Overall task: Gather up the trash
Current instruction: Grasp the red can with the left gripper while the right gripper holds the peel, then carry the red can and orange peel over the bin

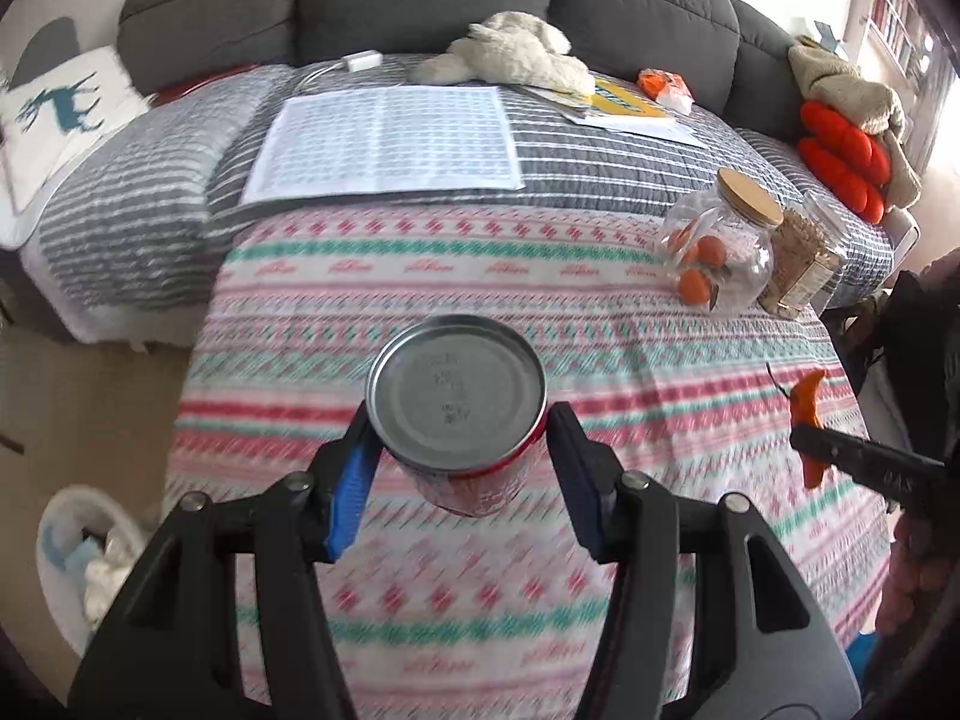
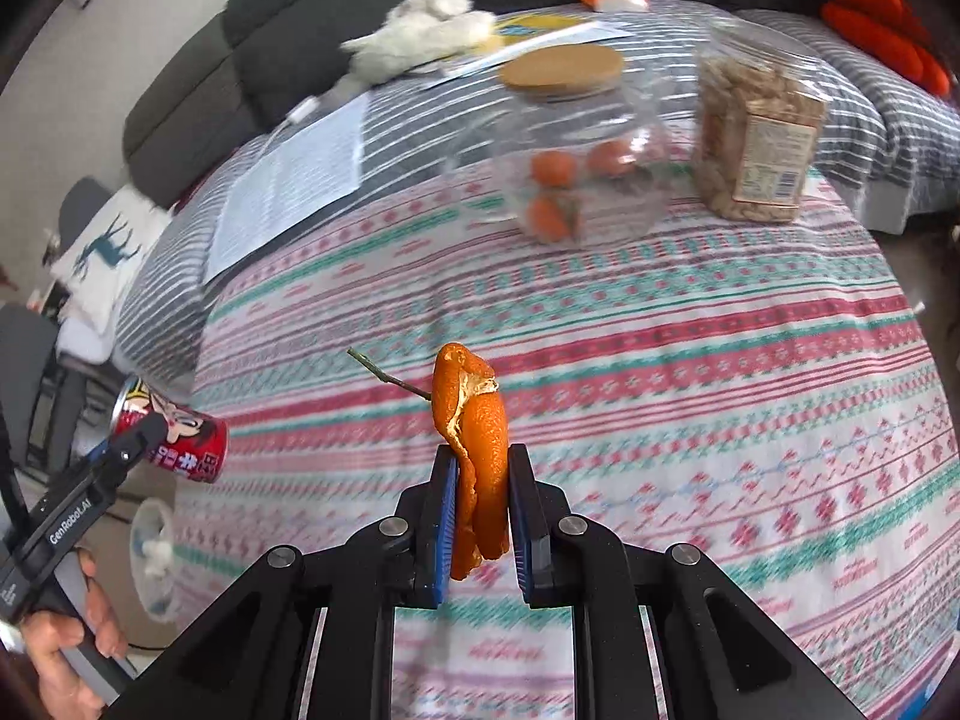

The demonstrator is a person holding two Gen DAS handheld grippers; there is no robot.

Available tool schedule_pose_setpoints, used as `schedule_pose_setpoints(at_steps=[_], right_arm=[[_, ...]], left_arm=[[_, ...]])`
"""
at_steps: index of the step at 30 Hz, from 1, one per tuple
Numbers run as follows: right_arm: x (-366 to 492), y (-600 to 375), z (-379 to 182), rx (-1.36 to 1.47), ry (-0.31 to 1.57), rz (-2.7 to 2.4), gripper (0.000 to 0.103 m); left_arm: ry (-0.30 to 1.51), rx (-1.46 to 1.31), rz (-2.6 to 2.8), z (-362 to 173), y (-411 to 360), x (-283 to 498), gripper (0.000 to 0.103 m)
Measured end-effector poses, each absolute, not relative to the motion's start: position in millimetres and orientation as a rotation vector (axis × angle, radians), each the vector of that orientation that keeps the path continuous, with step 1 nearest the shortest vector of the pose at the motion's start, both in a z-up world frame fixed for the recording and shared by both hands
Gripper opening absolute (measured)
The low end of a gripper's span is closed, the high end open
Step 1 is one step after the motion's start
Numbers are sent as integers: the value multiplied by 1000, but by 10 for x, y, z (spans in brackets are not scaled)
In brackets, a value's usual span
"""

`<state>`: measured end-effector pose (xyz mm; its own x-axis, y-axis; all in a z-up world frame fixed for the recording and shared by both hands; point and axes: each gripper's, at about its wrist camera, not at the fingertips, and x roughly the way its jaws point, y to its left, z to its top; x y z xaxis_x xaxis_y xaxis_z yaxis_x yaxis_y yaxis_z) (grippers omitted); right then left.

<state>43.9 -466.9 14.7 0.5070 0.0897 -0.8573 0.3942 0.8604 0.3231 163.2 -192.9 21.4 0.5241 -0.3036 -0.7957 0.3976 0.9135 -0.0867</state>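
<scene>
Right wrist: jar (image 2: 576,144) beside nut container (image 2: 756,138).

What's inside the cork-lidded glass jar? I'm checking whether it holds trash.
The glass jar holds small oranges, at least three, some with leaves. Its cork lid hides nothing.

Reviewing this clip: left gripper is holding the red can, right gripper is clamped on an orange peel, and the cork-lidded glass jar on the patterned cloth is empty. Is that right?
Not quite. The glass jar is not empty: the right wrist view shows small orange fruits inside it. The rest stands: the left gripper holds the red can, and the right gripper is clamped on the orange peel.
</scene>
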Motion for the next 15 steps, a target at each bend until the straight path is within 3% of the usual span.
schedule_pose_setpoints(at_steps=[15], right_arm=[[683,-3337,171,366,1115,21,17]], left_arm=[[940,-28,-260,154,-242,1317,57]])
